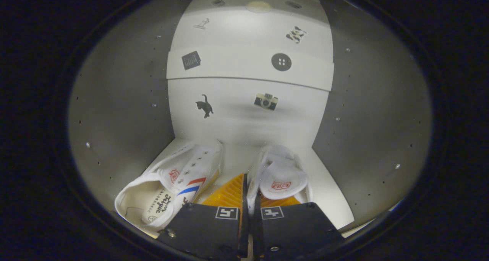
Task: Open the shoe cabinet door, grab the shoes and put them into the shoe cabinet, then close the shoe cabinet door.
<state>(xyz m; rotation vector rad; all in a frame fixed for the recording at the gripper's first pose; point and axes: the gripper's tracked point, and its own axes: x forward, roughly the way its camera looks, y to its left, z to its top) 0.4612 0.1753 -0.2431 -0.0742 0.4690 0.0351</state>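
I am looking into the shoe cabinet (122,112), which has grey side walls and a white floor. Two white shoes rest on that floor. The left shoe (172,188) has red and blue stripes and leans over on its side, its opening facing me, just left of my fingers. The right shoe (282,177) stands upright with its toe toward the back panel. My gripper (250,184) is shut on the right shoe's inner side wall, a thin white edge pinched between the two fingers. The heel of that shoe is hidden behind the right finger.
The white back panel (248,119) carries small stickers, including a cat and a camera. A white shelf front (248,64) juts out above the shoes. The grey right wall (374,119) stands a little way from the right shoe.
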